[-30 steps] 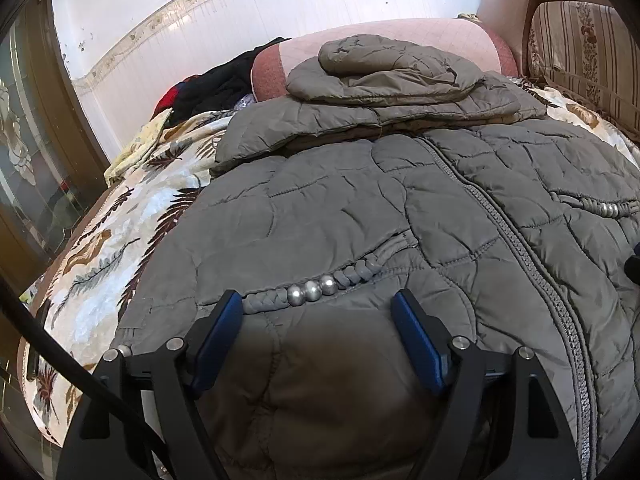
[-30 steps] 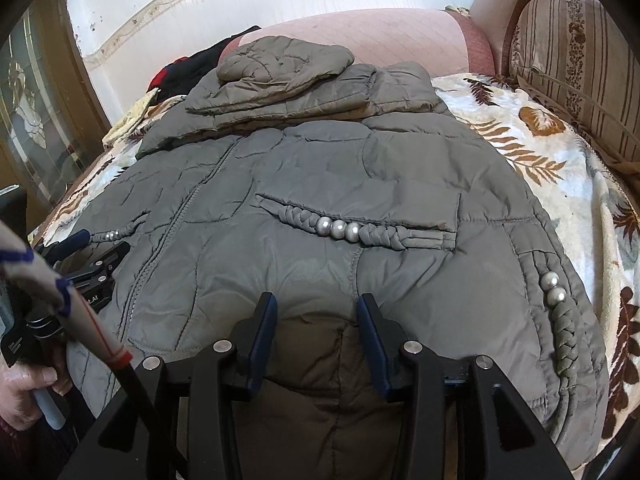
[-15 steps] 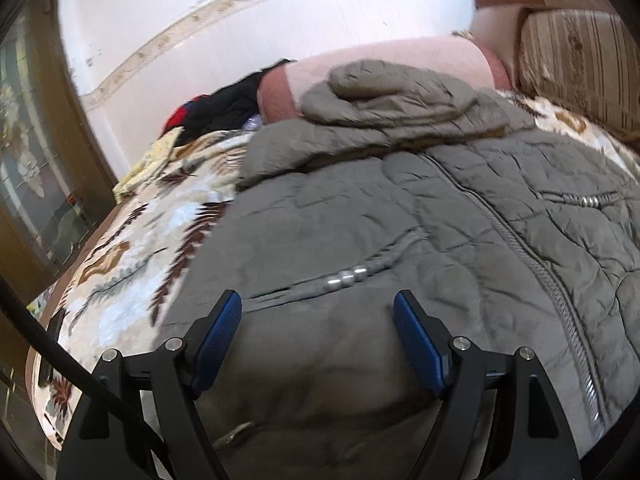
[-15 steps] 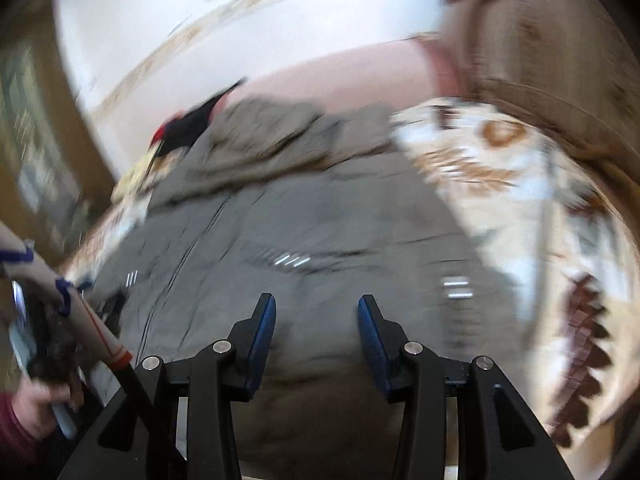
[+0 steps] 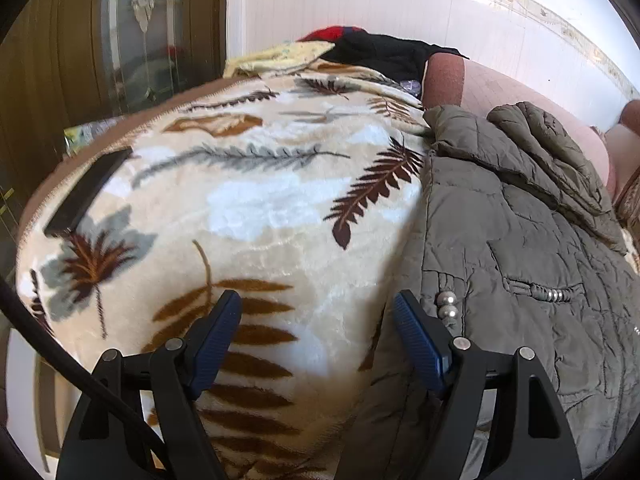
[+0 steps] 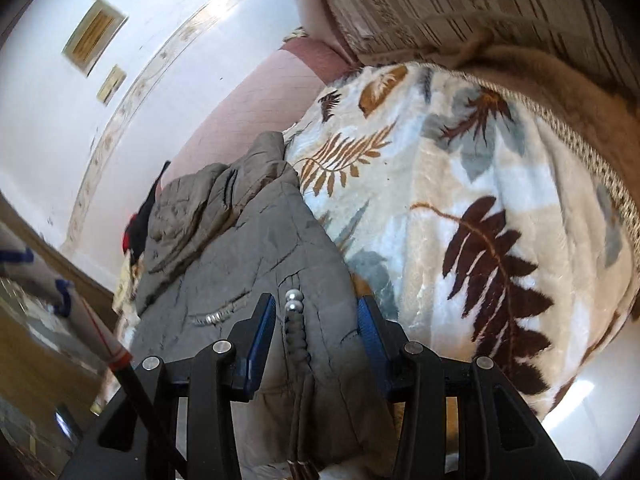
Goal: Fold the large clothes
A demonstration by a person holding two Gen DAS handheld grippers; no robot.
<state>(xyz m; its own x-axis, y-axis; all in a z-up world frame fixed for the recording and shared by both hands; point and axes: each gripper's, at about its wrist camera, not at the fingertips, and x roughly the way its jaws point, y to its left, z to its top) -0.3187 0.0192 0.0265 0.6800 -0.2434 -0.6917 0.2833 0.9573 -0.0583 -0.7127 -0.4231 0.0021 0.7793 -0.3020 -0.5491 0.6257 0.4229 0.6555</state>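
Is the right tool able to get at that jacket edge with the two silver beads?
Probably yes: the right tool is open, with the jacket edge and silver beads lying between its fingers, nothing covering them.

My left view loses the grey-green quilted padded jacket (image 5: 520,248) past its right edge, so its far half is unseen. Under my right jaws the jacket's hem (image 6: 320,420) runs off the bottom. The dark flat rectangle (image 5: 86,192) on the leaf-print fleece blanket (image 5: 248,200) I cannot identify. The black and red clothes (image 5: 376,50) behind are mostly hidden.
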